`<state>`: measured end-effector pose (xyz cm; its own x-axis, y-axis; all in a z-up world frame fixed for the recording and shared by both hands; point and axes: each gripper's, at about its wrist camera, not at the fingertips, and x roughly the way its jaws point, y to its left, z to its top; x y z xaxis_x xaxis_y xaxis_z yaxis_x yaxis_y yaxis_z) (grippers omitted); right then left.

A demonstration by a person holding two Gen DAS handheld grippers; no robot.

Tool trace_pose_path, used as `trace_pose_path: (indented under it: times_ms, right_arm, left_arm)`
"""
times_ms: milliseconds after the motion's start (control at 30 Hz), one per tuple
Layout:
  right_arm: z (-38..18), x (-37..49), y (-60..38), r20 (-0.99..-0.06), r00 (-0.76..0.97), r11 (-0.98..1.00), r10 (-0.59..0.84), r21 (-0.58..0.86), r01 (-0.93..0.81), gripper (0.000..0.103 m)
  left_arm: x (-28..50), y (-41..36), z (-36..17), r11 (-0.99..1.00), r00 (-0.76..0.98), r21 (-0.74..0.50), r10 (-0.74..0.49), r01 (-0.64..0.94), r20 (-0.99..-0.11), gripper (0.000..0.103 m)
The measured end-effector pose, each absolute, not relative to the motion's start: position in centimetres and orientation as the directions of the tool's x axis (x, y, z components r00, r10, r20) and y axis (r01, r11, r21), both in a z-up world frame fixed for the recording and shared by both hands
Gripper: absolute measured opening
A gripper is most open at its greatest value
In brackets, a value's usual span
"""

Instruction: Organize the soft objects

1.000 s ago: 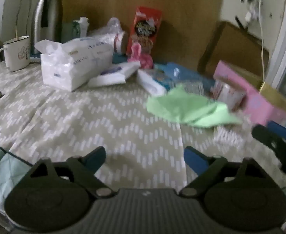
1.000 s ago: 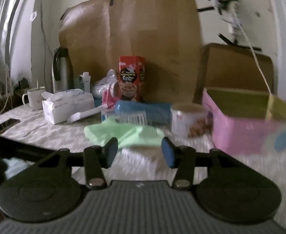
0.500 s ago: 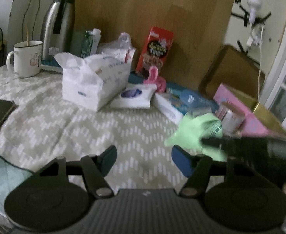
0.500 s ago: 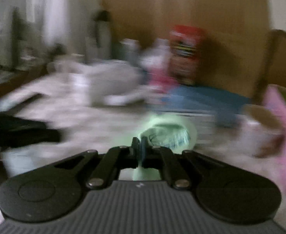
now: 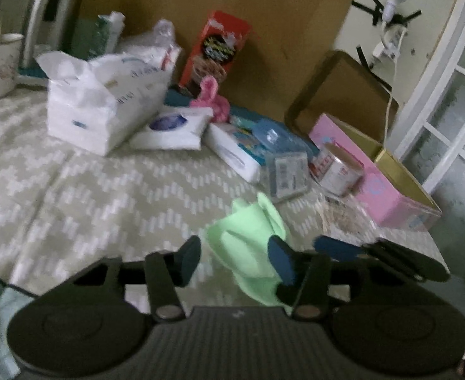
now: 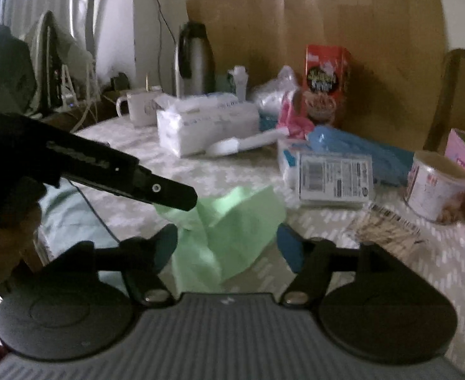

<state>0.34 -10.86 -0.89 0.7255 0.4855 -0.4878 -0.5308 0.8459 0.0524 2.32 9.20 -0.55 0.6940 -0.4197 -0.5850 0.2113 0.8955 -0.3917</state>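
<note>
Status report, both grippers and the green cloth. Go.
Left gripper jaws closing around green cloth, not clamped. Right gripper just opened, cloth loose between its fingers. Packets and tub behind; nothing blocking.

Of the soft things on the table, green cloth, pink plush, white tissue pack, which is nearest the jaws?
The crumpled light-green cloth: it lies right at both grippers, while the pink plush toy and white tissue pack sit further back.
</note>
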Motion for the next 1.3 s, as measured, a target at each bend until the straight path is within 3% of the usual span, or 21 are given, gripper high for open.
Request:
trace_pose_path:
  times_ms: [67, 100, 133, 167, 200, 300, 400, 633, 767, 800, 833, 867, 900, 967, 1133, 1233, 1300]
  right_arm:
    - [-1.7, 0.8, -10.3, -0.512, 0.707, 0.838, 0.487, 0.047, -0.543, 0.072]
    - [-2.2, 1.1, -9.8, -0.527, 0.696, 0.833, 0.488, 0.042, -0.552, 0.067]
    - [-2.4, 0.8, -9.4, -0.510, 0.712, 0.832, 0.482, 0.012, -0.555, 0.046]
    - [-2.5, 0.4, -9.2, -0.504, 0.702, 0.813, 0.503, 0.001, -0.582, 0.034]
    - [-2.4, 0.3, -9.0, -0.505, 0.688, 0.802, 0.520, 0.013, -0.597, 0.018]
    - [-1.8, -0.3, -9.9, -0.457, 0.742, 0.833, 0.490, -0.006, -0.554, 0.005]
    - [0.0, -0.6, -12.7, -0.360, 0.822, 0.880, 0.442, -0.005, -0.475, 0.005]
    - [4.5, 0.0, -21.0, -0.154, 0.975, 0.971, 0.162, -0.152, -0.186, 0.005]
    - [5.1, 2.9, -26.8, -0.173, 0.984, 0.985, 0.033, -0.161, -0.061, 0.007]
    - [4.9, 4.3, -28.0, -0.213, 0.977, 0.988, 0.019, -0.144, -0.050, 0.009]
    - [4.7, 5.6, -29.1, -0.266, 0.964, 0.991, -0.007, -0.129, -0.029, 0.018]
    - [4.3, 6.8, -30.3, -0.331, 0.943, 0.993, -0.024, -0.117, -0.015, 0.030]
    - [3.8, 7.9, -31.4, -0.396, 0.917, 0.995, -0.049, -0.097, 0.011, 0.055]
    - [3.4, 7.6, -33.2, -0.438, 0.896, 0.998, -0.068, -0.043, 0.054, 0.059]
    - [4.1, 3.1, -34.2, -0.307, 0.951, 0.996, -0.039, 0.067, 0.063, 0.060]
    - [4.0, -0.1, -33.3, -0.226, 0.971, 0.988, 0.076, 0.150, -0.042, 0.060]
    - [3.5, -1.5, -31.5, -0.223, 0.958, 0.974, 0.177, 0.177, -0.139, 0.062]
  left_arm:
    - [2.5, 8.5, -1.0, 0.897, 0.671, -0.383, -0.424, 0.220, -0.609, 0.034]
    - [2.7, 8.1, -1.3, 0.898, 0.654, -0.377, -0.427, 0.226, -0.624, 0.026]
    - [2.9, 7.7, -1.6, 0.894, 0.638, -0.382, -0.438, 0.234, -0.634, 0.021]
    - [2.9, 7.4, -1.6, 0.889, 0.640, -0.389, -0.447, 0.242, -0.625, 0.020]
    - [2.9, 7.1, -1.4, 0.887, 0.641, -0.390, -0.452, 0.248, -0.621, 0.011]
    - [2.9, 5.3, 0.5, 0.879, 0.651, -0.354, -0.475, 0.319, -0.592, 0.008]
    - [3.6, 2.2, 3.3, 0.855, 0.664, -0.312, -0.519, 0.414, -0.539, 0.009]
    - [7.5, -9.4, 8.9, 0.733, 0.624, -0.232, -0.671, 0.639, -0.401, 0.010]
    - [10.9, -16.4, 8.9, 0.704, 0.600, -0.212, -0.696, 0.678, -0.394, 0.016]
    - [11.8, -17.9, 8.4, 0.716, 0.604, -0.201, -0.680, 0.668, -0.417, 0.029]
    - [12.7, -19.3, 7.9, 0.739, 0.615, -0.174, -0.647, 0.651, -0.450, 0.046]
    - [13.2, -20.0, 7.3, 0.767, 0.636, -0.143, -0.608, 0.626, -0.475, 0.048]
    - [13.5, -20.5, 6.9, 0.791, 0.657, -0.118, -0.572, 0.600, -0.491, 0.047]
    - [13.6, -19.5, 6.7, 0.802, 0.657, -0.153, -0.568, 0.577, -0.496, 0.047]
    - [10.4, -12.1, 7.8, 0.801, 0.698, -0.201, -0.593, 0.564, -0.402, 0.049]
    - [8.4, -7.3, 7.6, 0.834, 0.728, -0.199, -0.548, 0.515, -0.412, 0.049]
    - [7.7, -4.8, 6.9, 0.850, 0.727, -0.205, -0.522, 0.485, -0.446, 0.049]
